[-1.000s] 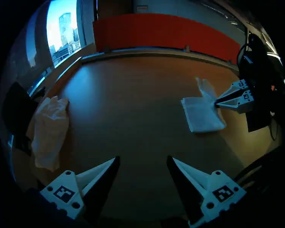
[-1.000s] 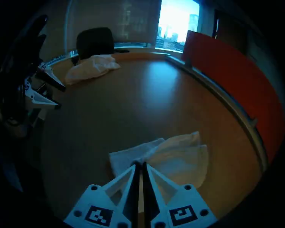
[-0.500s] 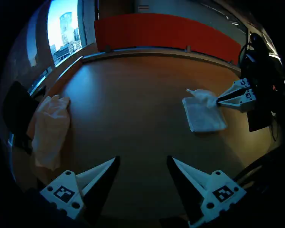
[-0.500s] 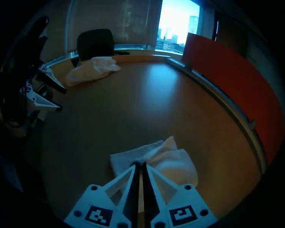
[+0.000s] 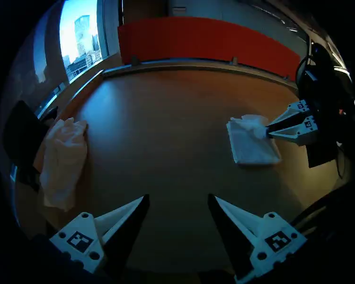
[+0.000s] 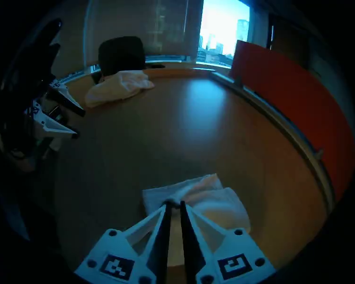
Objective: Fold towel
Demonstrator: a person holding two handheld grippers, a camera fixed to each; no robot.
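Fingers [image 6: 142, 235] of your right gripper [image 6: 174, 204] pinch the white towel [image 6: 214, 201], which lies folded and bunched on the brown table [image 6: 177, 123]. Your left gripper [image 5: 177, 196] gapes, well apart.

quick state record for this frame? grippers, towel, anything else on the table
left gripper: open, over table, holding nothing
right gripper: fingers almost together, tips at edge of towel; grip unclear
towel: folded, on table, top layer bunched near the tips
other cloth: crumpled pile near table edge, by black chair
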